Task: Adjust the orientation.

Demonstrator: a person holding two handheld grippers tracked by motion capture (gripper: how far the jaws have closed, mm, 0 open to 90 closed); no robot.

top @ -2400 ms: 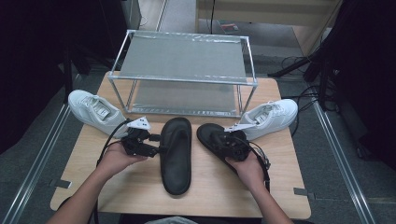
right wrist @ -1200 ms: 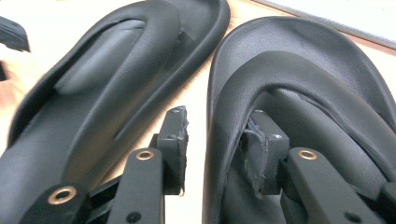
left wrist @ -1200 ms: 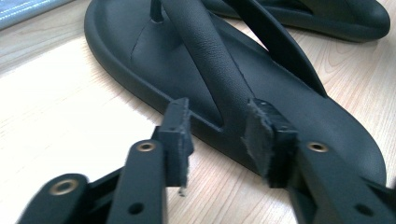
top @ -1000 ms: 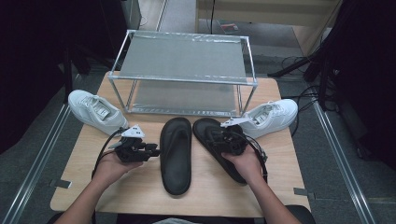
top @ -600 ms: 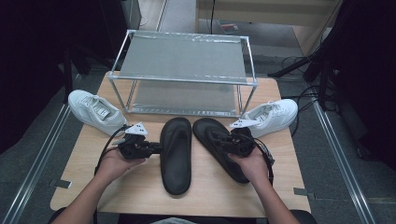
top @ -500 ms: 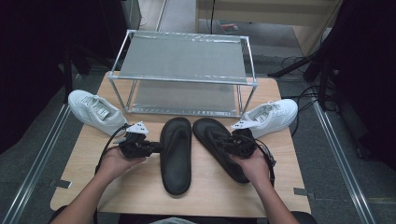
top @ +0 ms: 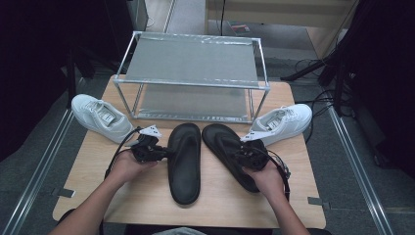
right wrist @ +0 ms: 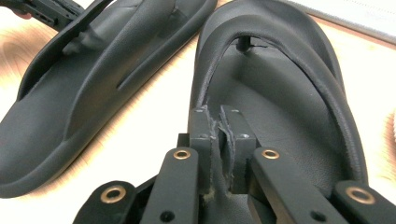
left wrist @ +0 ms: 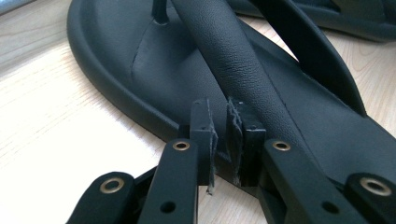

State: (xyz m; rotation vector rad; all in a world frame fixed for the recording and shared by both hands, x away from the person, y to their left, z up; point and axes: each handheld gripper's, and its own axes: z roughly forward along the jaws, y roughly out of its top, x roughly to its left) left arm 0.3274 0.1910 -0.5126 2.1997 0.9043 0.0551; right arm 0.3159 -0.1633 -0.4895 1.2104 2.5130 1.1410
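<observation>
Both tongs closing in on a pair of black rubber flip-flops on the pale wooden surface [top: 147,196]

The left tongs [left wrist: 220,133] have just been closing at the outer edge of the left black flip-flop [top: 184,161], pads a sliver apart, whether they pinch the rim I cannot tell; the right tongs [right wrist: 220,140] have just been closing too, pads nearly together at the strap of the right black flip-flop [top: 229,152], grip unclear; both sandals lie side by side before the metal two-tier rack [top: 193,81], a white sneaker [top: 98,116] left, another white sneaker [top: 286,121] right.
</observation>
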